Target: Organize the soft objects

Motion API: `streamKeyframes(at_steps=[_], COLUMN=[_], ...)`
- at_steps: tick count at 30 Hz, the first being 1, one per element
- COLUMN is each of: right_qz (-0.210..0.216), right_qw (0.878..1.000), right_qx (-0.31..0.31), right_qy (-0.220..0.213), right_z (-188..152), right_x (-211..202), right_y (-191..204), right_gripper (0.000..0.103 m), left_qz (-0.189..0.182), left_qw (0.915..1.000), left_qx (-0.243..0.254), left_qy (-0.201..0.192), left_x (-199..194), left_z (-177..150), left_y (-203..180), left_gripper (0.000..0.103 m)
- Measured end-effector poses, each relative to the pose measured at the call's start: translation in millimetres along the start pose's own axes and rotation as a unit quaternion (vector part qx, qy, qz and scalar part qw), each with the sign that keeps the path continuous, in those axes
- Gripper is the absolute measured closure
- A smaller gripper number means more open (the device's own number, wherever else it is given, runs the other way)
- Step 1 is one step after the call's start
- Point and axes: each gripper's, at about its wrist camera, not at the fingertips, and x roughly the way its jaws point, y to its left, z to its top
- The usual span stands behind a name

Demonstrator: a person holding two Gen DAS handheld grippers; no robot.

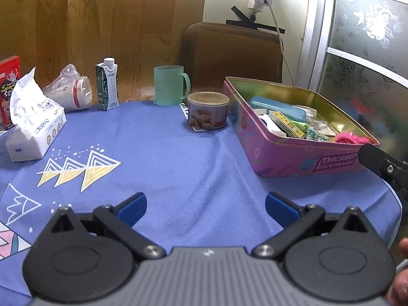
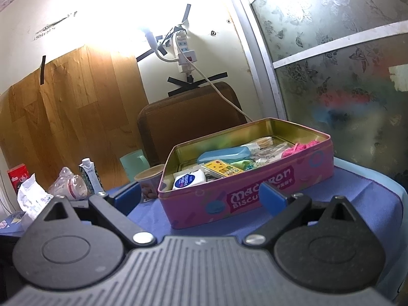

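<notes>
Pink fluffy soft item (image 1: 353,138) sits inside the open pink biscuit tin (image 1: 293,158), tucked in the tin's near right corner as the left wrist view shows it; in the right wrist view it shows at the far right end (image 2: 301,148). Tin (image 2: 244,199) is on the right part of the blue tablecloth (image 1: 178,158), lid off, crowded: light blue case (image 1: 278,107), yellow packet (image 1: 287,123), white packet with blue print (image 2: 188,179), green bits, clear wrappers. Round snack can (image 1: 207,111) stands just beside the tin's left wall, green translucent mug (image 1: 170,85) behind the can. Further left: small carton with white cap (image 1: 108,86), crumpled clear bag over a white-red thing (image 1: 71,90), white tissue pack (image 1: 33,122) with tissue sticking up, red box (image 1: 9,86) at the far left edge. Left gripper (image 1: 206,207) hovers low over bare cloth, jaws spread wide, nothing between the blue pads (image 1: 132,210). Right gripper (image 2: 201,196) points at the tin's front wall, jaws also wide apart and empty; its black finger shows at the right edge of the left wrist view, near the tin's corner. Brown chair back (image 1: 229,56) behind the table, power strip taped to the wall (image 2: 185,51).
</notes>
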Motion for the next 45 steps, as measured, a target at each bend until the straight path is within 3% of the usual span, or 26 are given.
streamKeyframes(at_steps=[15, 21, 33, 40, 45], right_qz=[0.003, 0.002, -0.003, -0.002, -0.002], right_qw=[1.000, 1.000, 1.000, 1.000, 1.000], right_qx=[0.005, 0.005, 0.004, 0.001, 0.001], right_qy=[0.003, 0.003, 0.013, 0.017, 0.018], right_z=[-0.5, 0.0, -2.9, -3.2, -3.8], right_x=[0.7, 2.3, 4.8, 4.3, 4.4], right_y=[-4.3, -5.3, -7.2, -2.8, -2.9], right_gripper=[0.003, 0.004, 0.006, 0.006, 0.006], left_qz=[0.006, 0.011, 0.017, 0.035, 0.032], left_qw=[0.9999, 0.9998, 0.9996, 0.9992, 0.9993], left_qx=[0.008, 0.013, 0.017, 0.016, 0.019], left_qy=[0.008, -0.006, 0.012, -0.012, -0.004], left_x=[3.9, 0.1, 6.8, -0.5, 1.5], left_z=[-0.4, -0.1, -3.0, -3.6, -3.9], left_y=[-3.2, -4.4, -4.5, -1.1, -0.7], left_gripper=[0.000, 0.000, 0.000, 0.000, 0.000])
